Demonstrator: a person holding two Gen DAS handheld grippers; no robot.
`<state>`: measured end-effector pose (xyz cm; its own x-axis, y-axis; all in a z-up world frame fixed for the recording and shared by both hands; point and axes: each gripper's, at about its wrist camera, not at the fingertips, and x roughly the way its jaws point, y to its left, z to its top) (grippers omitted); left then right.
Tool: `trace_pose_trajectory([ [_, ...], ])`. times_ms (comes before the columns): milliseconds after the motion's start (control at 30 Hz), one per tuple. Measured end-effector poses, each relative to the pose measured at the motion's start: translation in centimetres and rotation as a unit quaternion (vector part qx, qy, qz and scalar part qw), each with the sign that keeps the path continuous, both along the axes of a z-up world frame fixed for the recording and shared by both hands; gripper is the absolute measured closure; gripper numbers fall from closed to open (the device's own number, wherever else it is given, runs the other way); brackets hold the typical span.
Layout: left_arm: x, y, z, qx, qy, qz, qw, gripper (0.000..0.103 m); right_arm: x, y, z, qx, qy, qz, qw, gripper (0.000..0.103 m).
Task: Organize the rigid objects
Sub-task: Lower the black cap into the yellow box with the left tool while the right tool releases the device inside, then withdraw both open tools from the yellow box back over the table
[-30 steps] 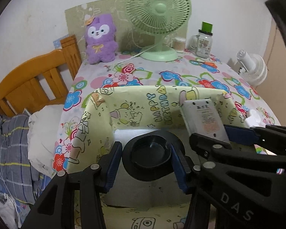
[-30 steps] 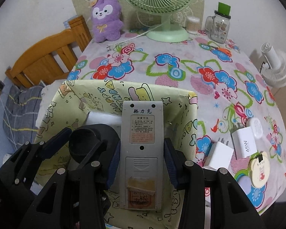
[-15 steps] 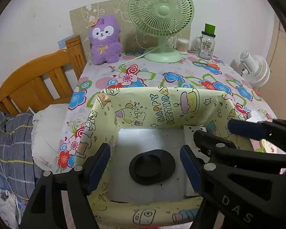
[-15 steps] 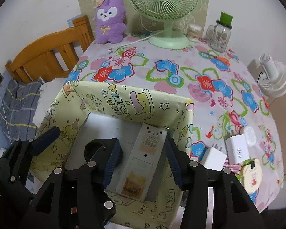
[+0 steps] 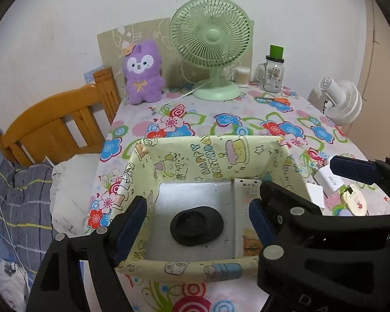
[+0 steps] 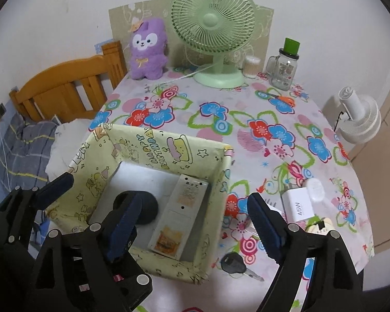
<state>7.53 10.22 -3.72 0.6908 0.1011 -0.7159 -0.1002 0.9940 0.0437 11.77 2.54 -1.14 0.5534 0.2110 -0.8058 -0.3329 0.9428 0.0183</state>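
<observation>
Two fans (image 6: 213, 26) (image 6: 358, 114), one box (image 6: 169, 148) (holding two items), one plush (image 6: 148, 49)

paper-lined box (image 5: 215, 156), glossy wooden headboard (image 5: 52, 127)

The floral-clothed table (image 6: 247, 119) carries a yellow box (image 6: 169, 150), green fan (image 6: 213, 20), plush (image 6: 148, 49), jar (image 6: 284, 71), chargers (image 6: 297, 204) and key (image 6: 234, 262).
</observation>
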Motion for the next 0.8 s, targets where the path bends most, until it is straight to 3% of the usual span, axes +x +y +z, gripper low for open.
trace_pose_trajectory([
  [300,-0.9,-2.0,1.2,0.001,-0.013,-0.010,0.9999,0.020,-1.2,-2.2,1.3,-0.003,-0.023,-0.017,1.000,0.011],
  [800,-1.6,-5.9,2.3,-0.007,-0.013,-0.035,0.9993,0.020,-2.5,-6.6,2.4,0.007,-0.039,-0.027,0.999,0.011],
])
